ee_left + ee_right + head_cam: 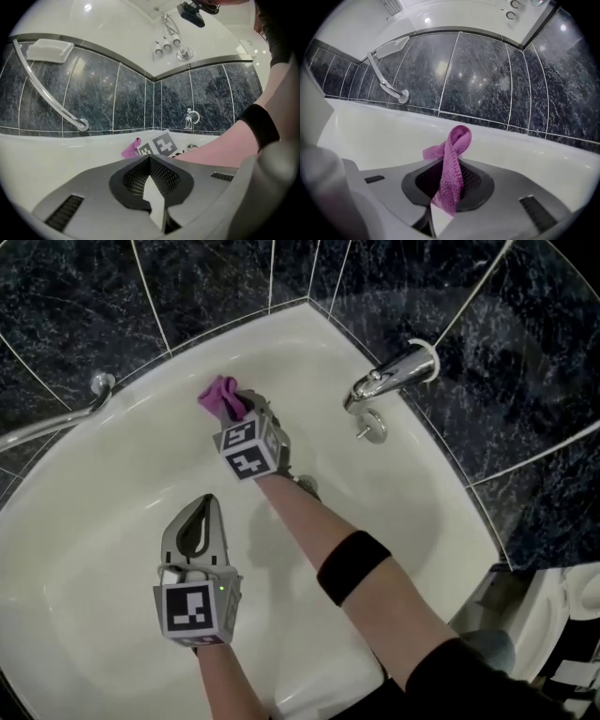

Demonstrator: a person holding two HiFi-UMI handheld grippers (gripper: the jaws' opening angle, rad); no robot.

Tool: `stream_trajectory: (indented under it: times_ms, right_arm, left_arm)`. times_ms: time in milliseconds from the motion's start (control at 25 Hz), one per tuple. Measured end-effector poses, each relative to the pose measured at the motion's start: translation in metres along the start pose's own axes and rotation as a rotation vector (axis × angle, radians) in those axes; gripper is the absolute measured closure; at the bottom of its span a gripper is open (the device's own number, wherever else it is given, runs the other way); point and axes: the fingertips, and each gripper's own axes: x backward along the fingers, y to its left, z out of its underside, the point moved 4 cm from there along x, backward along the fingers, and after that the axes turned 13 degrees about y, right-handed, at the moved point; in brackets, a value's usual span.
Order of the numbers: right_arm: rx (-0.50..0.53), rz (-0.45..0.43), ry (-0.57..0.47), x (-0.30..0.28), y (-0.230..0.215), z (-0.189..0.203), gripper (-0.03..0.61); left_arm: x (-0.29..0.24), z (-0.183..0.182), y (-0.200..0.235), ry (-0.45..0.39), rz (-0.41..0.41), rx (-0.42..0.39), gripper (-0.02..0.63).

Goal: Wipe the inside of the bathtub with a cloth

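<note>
Crumpled magenta knit cloth (pixel 452 173) pinched in the right gripper (pixel 247 409); left gripper (pixel 208 502) closed, empty. White bathtub (pixel 103 484), dark marbled tiles (pixel 534 371).

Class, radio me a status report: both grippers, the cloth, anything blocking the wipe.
Left gripper shut, empty, inside the bathtub. Right gripper shut on purple cloth, near the far wall, contact unclear. Tap off to the side, nothing blocking.

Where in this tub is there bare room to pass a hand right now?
Bare tub surface lies left of the left gripper, below the grab bar, and right of the forearm, under the faucet. Crowded: the middle, where the right gripper holds the pink cloth.
</note>
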Motion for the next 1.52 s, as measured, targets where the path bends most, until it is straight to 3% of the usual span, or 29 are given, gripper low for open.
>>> stream_trajectory:
  times_ms: [440, 760, 1240, 1520]
  right_arm:
    - [-0.052, 0.090, -0.073, -0.025, -0.033, -0.001, 0.503]
    - [-0.354, 0.331, -0.061, -0.006, -0.161, 0.033, 0.506]
    - [-0.358, 0.504, -0.060, 0.047, -0.197, 0.052, 0.508]
    - [-0.375, 0.548, -0.043, 0.056, -0.199, 0.061, 0.508]
  left_arm:
    - [-0.004, 0.001, 0.004, 0.012, -0.005, -0.017, 0.616]
    - [-0.007, 0.003, -0.003, 0.030, -0.002, -0.041, 0.616]
    - [-0.009, 0.003, -0.006, 0.036, 0.004, -0.061, 0.617]
    - [-0.008, 0.001, -0.006, 0.024, 0.006, -0.049, 0.617]
